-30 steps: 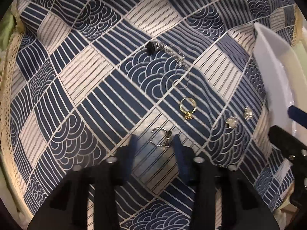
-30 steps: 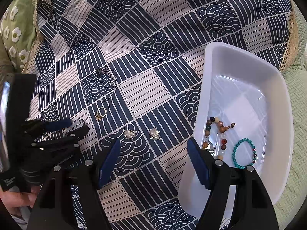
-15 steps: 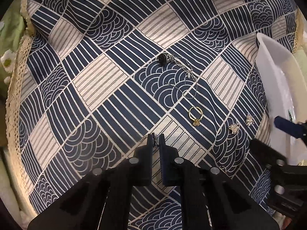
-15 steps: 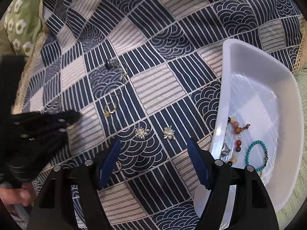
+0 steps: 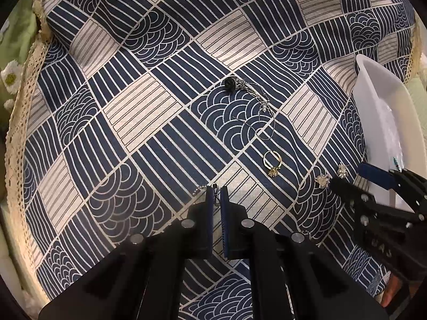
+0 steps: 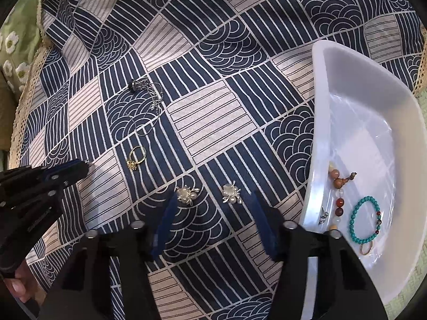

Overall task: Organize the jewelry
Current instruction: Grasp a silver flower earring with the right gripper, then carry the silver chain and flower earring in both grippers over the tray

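Jewelry sorting on our patterned cloth (image 5: 149,112)

Our left gripper (image 5: 216,196) pinches a beaded chain (image 5: 198,188); the right gripper (image 6: 213,208), half-spread and narrowing, straddles a pearl earring (image 6: 231,192), untouched.

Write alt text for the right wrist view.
The right hand-held gripper hangs open over two pearl earrings on a navy-and-cream patterned cloth. To the right, a white tray holds a turquoise bracelet and other beads. At left, the left hand-held gripper is shut near a gold ring and a silver necklace.
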`<action>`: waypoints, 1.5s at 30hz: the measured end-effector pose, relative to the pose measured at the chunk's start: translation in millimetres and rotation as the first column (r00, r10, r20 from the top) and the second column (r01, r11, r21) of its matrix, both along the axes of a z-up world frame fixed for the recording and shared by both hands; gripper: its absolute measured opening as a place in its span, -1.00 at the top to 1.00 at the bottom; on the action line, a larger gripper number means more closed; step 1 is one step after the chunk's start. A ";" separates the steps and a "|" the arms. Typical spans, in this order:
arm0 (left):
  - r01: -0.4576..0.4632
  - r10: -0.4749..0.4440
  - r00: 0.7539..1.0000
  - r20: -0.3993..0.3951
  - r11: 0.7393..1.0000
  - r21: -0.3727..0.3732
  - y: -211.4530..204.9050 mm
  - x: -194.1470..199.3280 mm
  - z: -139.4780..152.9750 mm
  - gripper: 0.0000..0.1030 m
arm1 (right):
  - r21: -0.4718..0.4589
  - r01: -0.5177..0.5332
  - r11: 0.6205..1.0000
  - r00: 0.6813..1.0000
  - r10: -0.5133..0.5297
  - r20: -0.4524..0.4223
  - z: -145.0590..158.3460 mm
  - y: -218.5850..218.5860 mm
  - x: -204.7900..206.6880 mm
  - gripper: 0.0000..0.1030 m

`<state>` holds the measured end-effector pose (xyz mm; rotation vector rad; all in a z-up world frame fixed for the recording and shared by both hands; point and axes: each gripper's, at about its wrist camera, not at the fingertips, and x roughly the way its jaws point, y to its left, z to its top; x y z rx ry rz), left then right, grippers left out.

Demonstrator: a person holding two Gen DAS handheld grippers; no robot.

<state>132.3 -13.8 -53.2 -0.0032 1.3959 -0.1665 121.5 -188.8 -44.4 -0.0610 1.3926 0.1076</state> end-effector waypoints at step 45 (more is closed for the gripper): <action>0.126 -0.110 0.986 0.129 0.984 -0.124 -55.9 -21.5 88.4 0.90 | 0.070 0.074 0.995 0.980 -0.085 0.178 107.8 -72.2 -12.1 0.82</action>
